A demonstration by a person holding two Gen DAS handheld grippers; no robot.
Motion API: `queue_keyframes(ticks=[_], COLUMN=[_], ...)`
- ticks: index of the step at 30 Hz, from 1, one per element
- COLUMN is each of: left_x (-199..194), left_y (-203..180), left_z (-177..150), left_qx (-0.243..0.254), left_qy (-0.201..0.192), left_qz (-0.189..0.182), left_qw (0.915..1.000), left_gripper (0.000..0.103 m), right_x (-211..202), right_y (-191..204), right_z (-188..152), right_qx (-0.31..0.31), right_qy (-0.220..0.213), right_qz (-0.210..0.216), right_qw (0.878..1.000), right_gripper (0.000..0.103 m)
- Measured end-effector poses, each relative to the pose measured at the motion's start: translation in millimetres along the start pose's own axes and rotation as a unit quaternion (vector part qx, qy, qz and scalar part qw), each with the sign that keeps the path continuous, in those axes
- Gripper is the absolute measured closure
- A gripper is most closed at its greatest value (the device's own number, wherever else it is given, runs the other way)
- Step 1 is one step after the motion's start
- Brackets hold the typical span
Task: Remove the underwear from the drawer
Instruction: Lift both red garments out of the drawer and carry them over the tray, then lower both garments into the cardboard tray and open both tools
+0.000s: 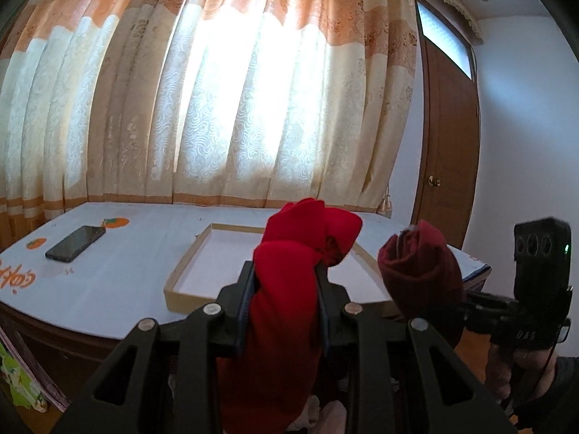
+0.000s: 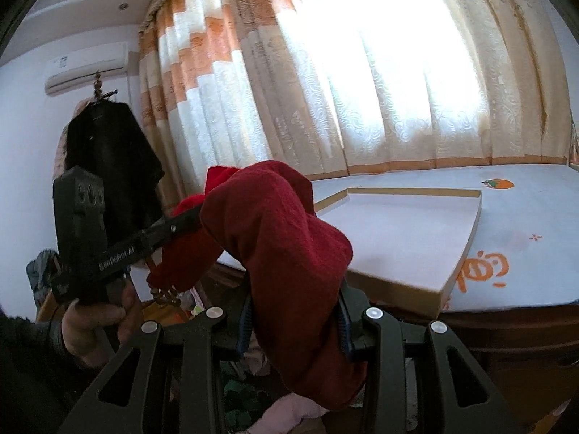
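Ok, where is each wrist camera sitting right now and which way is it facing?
Left wrist: on the left gripper, clamped on bright red underwear, facing the curtain; the right gripper and its hand show at right.
Right wrist: on the right gripper, clamped on dark red underwear, facing the same curtain; the left gripper and its hand show at left.
Shared: both garments, the shallow tray on the table.

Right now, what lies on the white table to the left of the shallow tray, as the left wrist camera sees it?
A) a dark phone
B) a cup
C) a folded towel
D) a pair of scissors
A: a dark phone lies flat on the white table, left of the shallow tray and apart from it, beside an orange fruit print.
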State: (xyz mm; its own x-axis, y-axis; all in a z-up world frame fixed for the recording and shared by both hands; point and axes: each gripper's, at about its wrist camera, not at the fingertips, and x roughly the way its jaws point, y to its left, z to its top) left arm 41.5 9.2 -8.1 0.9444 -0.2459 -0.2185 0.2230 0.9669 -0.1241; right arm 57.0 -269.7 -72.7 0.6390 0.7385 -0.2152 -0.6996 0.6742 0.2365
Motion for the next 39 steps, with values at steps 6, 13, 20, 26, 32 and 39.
queue_keyframes(ticks=[6,13,20,26,32,39], left_x=[18.5,45.2,74.0,105.7,140.1,173.5], left_y=[4.0,5.2,7.1,6.5,2.8,0.8], left_z=[19.8,41.2,58.7,78.1,92.0,96.6], left_qx=[-0.001,-0.006,-0.025,-0.045,-0.061,-0.066], left_qy=[0.009,0.025,0.04,0.056,0.072,0.089], left_qz=[0.0,-0.007,-0.009,-0.013,-0.016,-0.002], left_qw=[1.0,0.9996,0.9988,0.9974,0.9954,0.9938], left_gripper=[0.075,0.075,0.075,0.075,0.075,0.075], right_x=[9.5,27.1,46.2,67.4,88.6,111.9], right_y=[-2.7,-20.0,-41.8,-62.4,-87.3,-114.3], right_z=[28.7,57.2,79.2,98.8,114.1,126.6], right_qx=[0.005,0.016,0.036,0.056,0.087,0.103], right_qy=[0.011,0.024,0.042,0.059,0.072,0.091], right_qz=[-0.014,-0.033,-0.051,-0.061,-0.07,-0.091], right_qw=[1.0,0.999,0.997,0.995,0.991,0.986], right_gripper=[0.063,0.063,0.063,0.063,0.063,0.063])
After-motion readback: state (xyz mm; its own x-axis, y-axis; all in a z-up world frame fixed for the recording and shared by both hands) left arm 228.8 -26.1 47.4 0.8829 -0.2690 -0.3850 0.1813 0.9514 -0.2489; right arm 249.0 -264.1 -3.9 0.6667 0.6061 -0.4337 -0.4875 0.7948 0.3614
